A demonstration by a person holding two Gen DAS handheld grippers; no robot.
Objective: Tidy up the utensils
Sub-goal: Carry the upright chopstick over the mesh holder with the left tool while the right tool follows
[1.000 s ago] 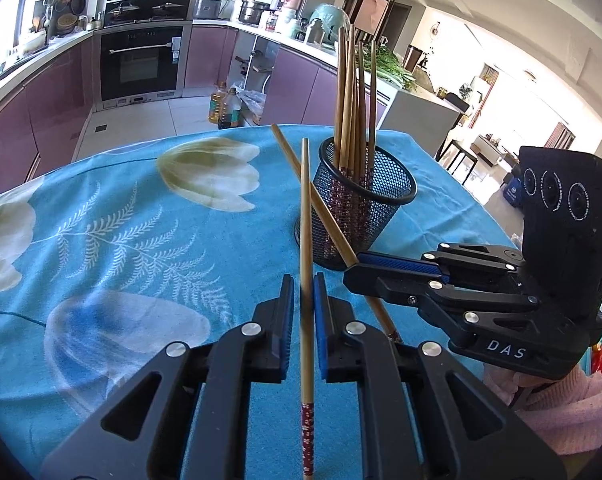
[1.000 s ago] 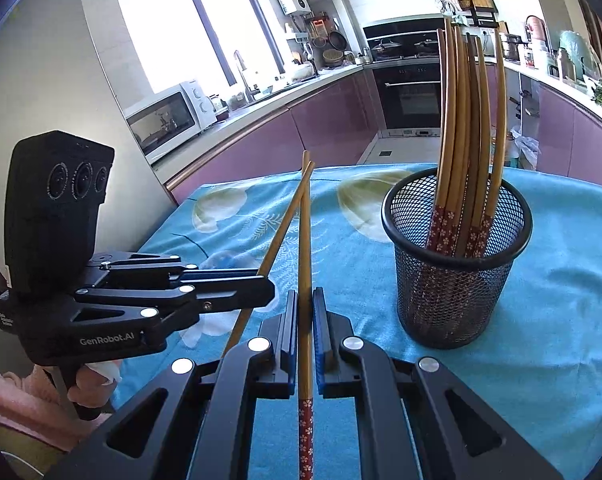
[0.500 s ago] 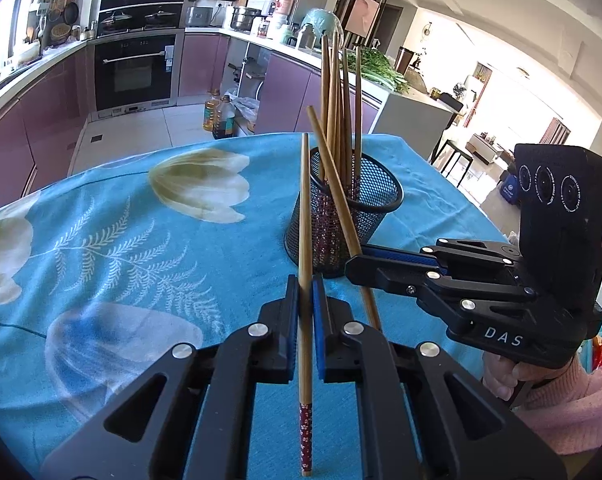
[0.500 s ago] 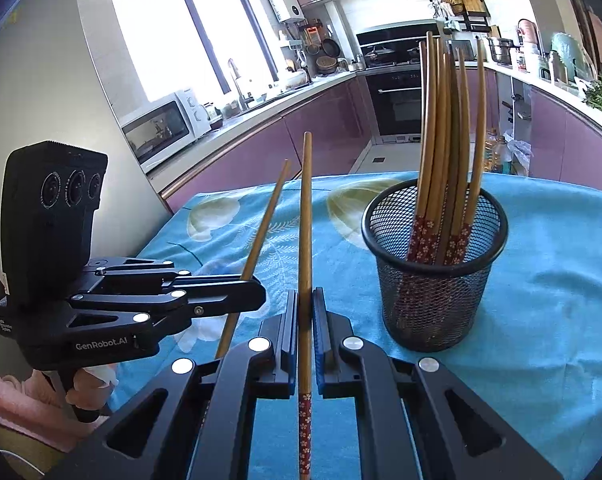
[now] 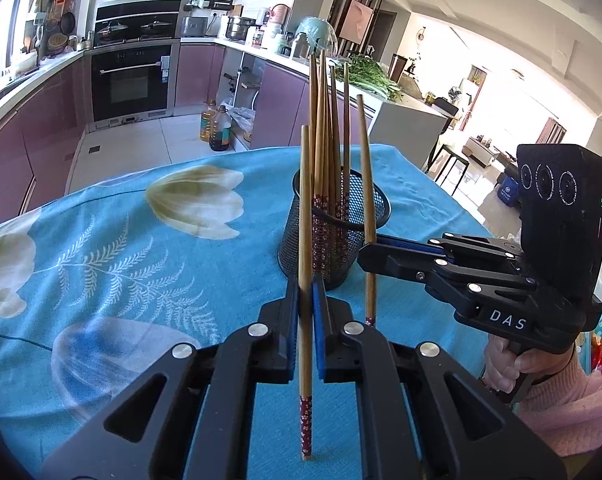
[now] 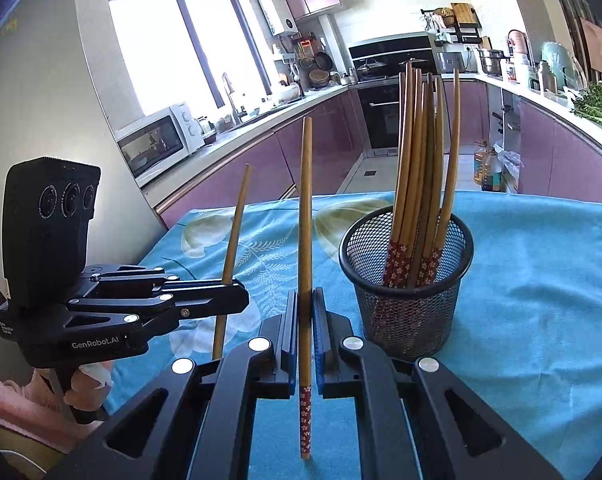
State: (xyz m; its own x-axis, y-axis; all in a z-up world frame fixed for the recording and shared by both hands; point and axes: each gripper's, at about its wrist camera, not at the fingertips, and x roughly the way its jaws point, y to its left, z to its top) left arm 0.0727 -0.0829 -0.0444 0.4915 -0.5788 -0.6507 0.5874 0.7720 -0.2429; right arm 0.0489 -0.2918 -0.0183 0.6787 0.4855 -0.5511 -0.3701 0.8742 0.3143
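Between the blue pads of the left gripper (image 5: 305, 284) a single chopstick (image 5: 305, 240) is clenched, standing nearly upright with its red flowered end below the jaws and its plain tip rising in front of the mesh holder (image 5: 333, 232). Just right of that holder, the right gripper (image 5: 365, 254) reaches in from the side, held by a hand (image 5: 513, 364) in a pink sleeve (image 5: 569, 404), and it is clamped on a second chopstick (image 5: 365, 184) that also stands close to upright, its patterned end hanging just short of the holder's base.

From the right wrist view, the right gripper (image 6: 305, 300) pinches its chopstick (image 6: 305, 240) to the left of the mesh holder (image 6: 407, 300), and the left gripper (image 6: 243, 298) sits further left of the holder with its own chopstick (image 6: 233, 248) leaning slightly.

Inside the holder a bundle of chopsticks (image 6: 419, 168) stands with the flowered ends down and the plain tips fanned upward. The holder rests on a desk covered by a turquoise cloth (image 5: 113, 240) printed with pale tulips and fern leaves. Behind the holder, beyond the desk edge, lie purple kitchen cabinets (image 5: 37, 128) and a built-in oven (image 5: 131, 82).
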